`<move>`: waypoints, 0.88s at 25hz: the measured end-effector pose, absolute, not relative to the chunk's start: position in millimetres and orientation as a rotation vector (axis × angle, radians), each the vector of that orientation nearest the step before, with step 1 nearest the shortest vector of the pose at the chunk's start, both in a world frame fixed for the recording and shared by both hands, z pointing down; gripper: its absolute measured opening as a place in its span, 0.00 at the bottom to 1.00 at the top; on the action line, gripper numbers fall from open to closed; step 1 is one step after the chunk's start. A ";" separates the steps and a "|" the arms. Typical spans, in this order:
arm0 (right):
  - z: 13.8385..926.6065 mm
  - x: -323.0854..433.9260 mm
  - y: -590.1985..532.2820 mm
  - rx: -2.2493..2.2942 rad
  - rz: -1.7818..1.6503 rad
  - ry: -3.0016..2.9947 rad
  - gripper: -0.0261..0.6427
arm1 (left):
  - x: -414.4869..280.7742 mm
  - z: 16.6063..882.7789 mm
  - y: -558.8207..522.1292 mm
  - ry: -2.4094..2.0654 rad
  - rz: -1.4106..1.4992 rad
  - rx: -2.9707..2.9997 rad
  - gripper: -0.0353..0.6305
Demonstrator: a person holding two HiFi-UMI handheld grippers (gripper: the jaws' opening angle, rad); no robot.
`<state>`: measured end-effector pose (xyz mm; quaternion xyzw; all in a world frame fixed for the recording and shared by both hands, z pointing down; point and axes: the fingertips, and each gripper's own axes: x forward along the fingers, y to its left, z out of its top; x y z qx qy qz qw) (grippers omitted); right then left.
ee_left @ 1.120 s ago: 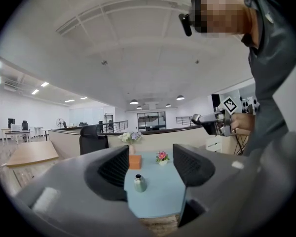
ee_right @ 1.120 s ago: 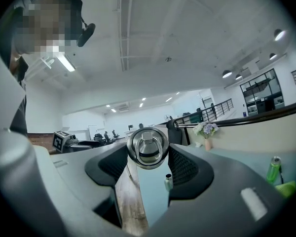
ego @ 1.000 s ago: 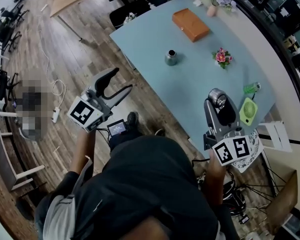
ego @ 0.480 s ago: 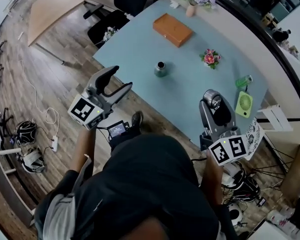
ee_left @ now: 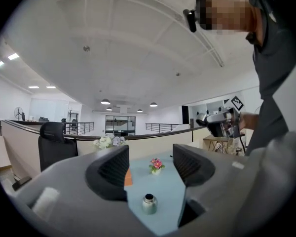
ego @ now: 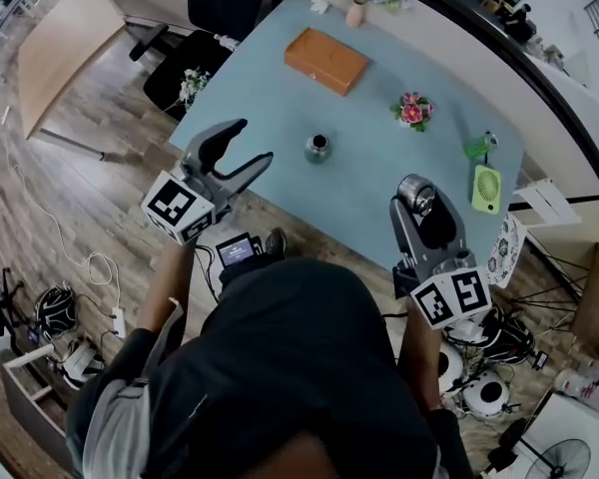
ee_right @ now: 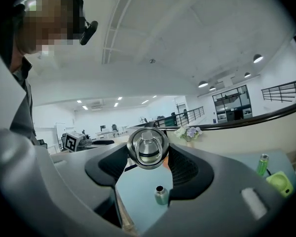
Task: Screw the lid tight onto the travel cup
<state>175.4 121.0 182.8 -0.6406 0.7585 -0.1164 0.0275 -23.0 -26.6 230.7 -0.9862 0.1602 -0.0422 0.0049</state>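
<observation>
The steel travel cup point(ego: 317, 148) stands upright and uncapped on the pale blue table point(ego: 270, 108), also seen in the left gripper view point(ee_left: 148, 204) and the right gripper view point(ee_right: 161, 195). My left gripper point(ego: 252, 143) hovers off the table's near edge, short of the cup; its jaws stand apart with nothing between them point(ee_left: 150, 164). My right gripper point(ego: 419, 200) is over the table's near right part, shut on the round metal lid point(ego: 416, 195). The lid point(ee_right: 148, 148) shows its ring handle, clamped at the jaw tips.
An orange box point(ego: 325, 60) lies at the far side of the table. A small pink flower pot point(ego: 411, 110), a green bottle point(ego: 477, 148) and a green fan point(ego: 486, 188) sit to the right. A black chair point(ego: 220, 8) stands beyond the table. Cables and gear lie on the wooden floor.
The head view has swung, bringing the table nearer the centre. The left gripper has edged up toward the table's edge. The right gripper keeps hold of the lid.
</observation>
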 end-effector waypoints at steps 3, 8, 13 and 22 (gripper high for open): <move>185.1 167.9 114.4 -2.019 -0.374 2.308 0.42 | -20.5 238.0 -42.3 0.429 -0.135 -3.100 0.55; 185.5 151.7 103.6 -2.062 -0.378 2.277 0.42 | -19.1 249.0 -63.8 0.350 -0.133 -3.115 0.55; 187.8 133.6 88.9 -2.087 -0.401 2.273 0.42 | -24.8 267.5 -80.7 0.316 -0.195 -3.138 0.55; 199.4 119.4 65.2 -2.085 -0.465 2.267 0.42 | -22.7 284.1 -86.1 0.211 -0.204 -3.148 0.55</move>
